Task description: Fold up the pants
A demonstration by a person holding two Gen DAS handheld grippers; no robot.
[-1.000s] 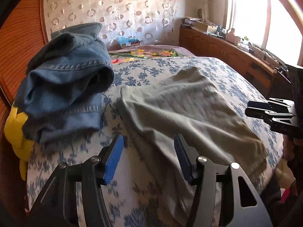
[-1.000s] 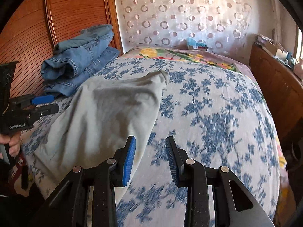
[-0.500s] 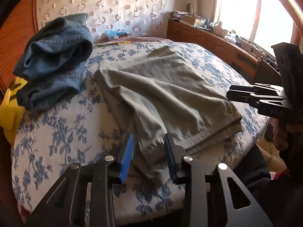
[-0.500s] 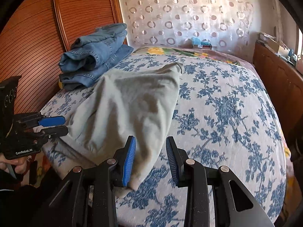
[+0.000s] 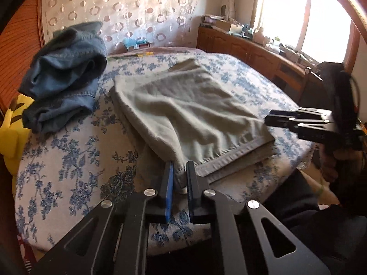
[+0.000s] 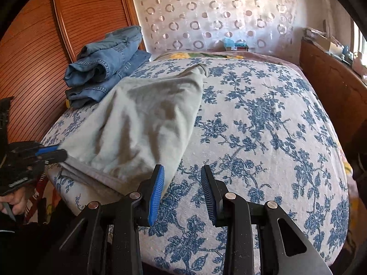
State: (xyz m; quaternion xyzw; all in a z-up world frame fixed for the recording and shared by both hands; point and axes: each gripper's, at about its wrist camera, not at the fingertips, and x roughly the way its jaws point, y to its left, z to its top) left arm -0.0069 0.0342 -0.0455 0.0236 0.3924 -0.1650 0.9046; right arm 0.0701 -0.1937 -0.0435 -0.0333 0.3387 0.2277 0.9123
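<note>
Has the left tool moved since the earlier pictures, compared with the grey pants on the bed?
Yes. The left tool has drawn back toward the near hem corner of the grey pants and shut on it.

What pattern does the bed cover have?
The bed cover is white with blue flowers, clearest in the right wrist view.
</note>
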